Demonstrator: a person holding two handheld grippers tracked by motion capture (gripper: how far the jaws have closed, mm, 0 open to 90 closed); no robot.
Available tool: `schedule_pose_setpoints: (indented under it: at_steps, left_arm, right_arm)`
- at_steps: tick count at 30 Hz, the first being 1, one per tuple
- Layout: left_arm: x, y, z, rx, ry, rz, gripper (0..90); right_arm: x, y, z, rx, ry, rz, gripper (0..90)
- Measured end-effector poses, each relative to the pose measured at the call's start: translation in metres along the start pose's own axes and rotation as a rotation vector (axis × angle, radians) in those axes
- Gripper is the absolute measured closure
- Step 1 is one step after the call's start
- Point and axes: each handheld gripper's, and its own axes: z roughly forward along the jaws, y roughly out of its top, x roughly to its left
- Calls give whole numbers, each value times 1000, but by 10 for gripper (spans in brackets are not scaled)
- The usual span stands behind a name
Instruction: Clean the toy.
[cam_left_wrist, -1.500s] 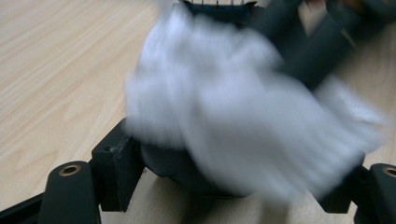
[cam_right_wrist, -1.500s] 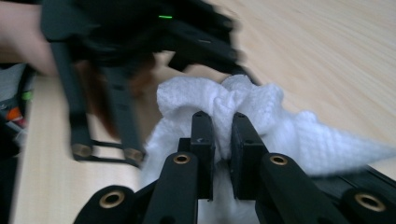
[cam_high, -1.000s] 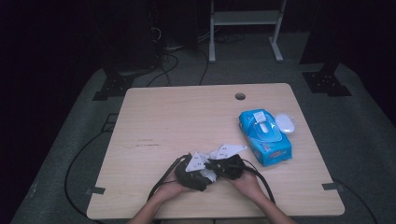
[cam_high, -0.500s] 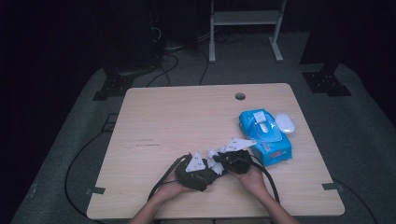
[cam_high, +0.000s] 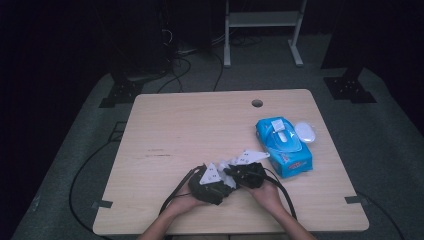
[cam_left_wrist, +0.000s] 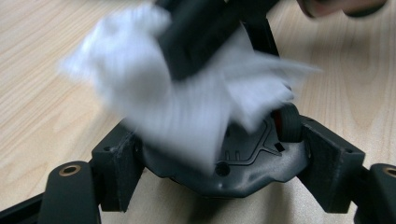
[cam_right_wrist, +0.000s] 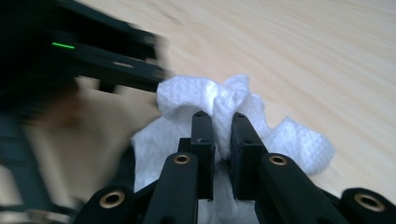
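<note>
- Wipe (cam_right_wrist: 219, 105): we see this crumpled white sheet pinched between the jaws of the right gripper (cam_right_wrist: 219, 135), which are pressed nearly together on a fold of it.
- The rest of the wipe spills out on both sides of those jaws and a little beyond their tips, over the wooden table (cam_right_wrist: 327, 56).
- In the left gripper view the wipe (cam_left_wrist: 187, 102) lies blurred right in front of the left gripper (cam_left_wrist: 219, 154), draped over a dark object (cam_left_wrist: 243, 168) that sits between its two jaws.
- The left gripper's jaws stand wide apart, one on each side of that dark object, and their inner faces lie against its sides; we cannot tell what the object is.
- A black jaw of the right gripper comes down from the top of that view into the wipe, just beyond the left jaws.
- In the high view we see the two grippers meeting nose to nose at the near edge of the table, the left gripper (cam_high: 216, 181) at the left, the right gripper (cam_high: 245, 172) at the right, with a bit of white wipe (cam_high: 231, 164) between them.
- Each hand grips its tool from behind; the left hand (cam_high: 187, 202) and right hand (cam_high: 267, 192) rest near the table edge.
- A blue pack (cam_high: 283, 145) lies just beyond the right gripper, to its right, with a white lid (cam_high: 305, 132) on its far side.
</note>
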Motion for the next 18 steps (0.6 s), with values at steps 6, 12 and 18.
schedule_pose_setpoints:
  at_steps: [6,12,18]
  left_arm:
    - [2,-2,-1,7,0,-10,233]
    - [4,-4,-2,7,4,-8,233]
    - [10,-7,-5,11,27,-28,233]
  right_arm:
    - [4,0,1,12,-17,-61,811]
    - [-15,-6,-8,18,-57,4,811]
    - [5,-5,-2,15,63,-40,809]
